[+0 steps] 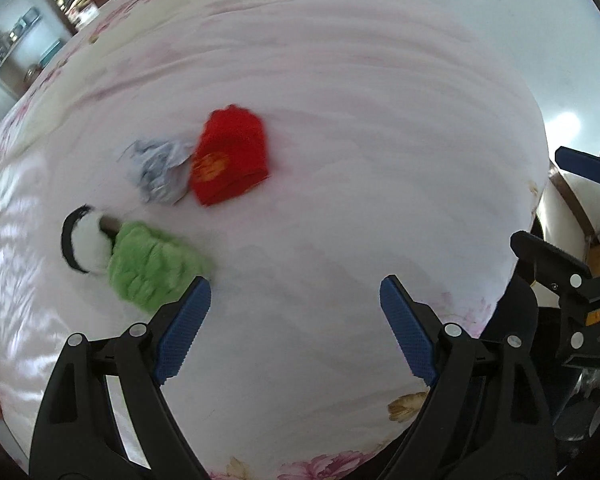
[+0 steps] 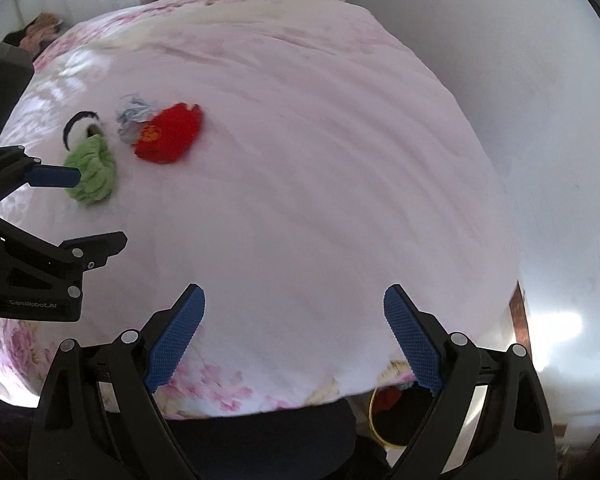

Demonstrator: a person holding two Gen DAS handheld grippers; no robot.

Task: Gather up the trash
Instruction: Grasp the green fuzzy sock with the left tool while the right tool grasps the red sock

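Three pieces lie close together on the pink bedspread point(image 1: 360, 168). A red wrapper point(image 1: 230, 156) point(image 2: 170, 134) touches a crumpled silver-blue wrapper point(image 1: 158, 172) point(image 2: 134, 118). A green fluffy piece point(image 1: 152, 268) point(image 2: 92, 174) lies against a white piece with a black rim point(image 1: 82, 240) point(image 2: 80, 126). My left gripper point(image 1: 294, 292) point(image 2: 102, 208) hangs open and holds nothing, its left fingertip just beside the green piece. My right gripper point(image 2: 294, 296) point(image 1: 536, 196) is open and holds nothing, over bare bedspread near the front edge, well right of the pieces.
The bed point(image 2: 340, 200) has a flowered border along its near edge. Below that edge a yellow-rimmed container point(image 2: 374, 420) with something red in it shows. White floor point(image 2: 560, 160) runs along the bed's right side. Shelves point(image 1: 24, 36) stand behind the bed.
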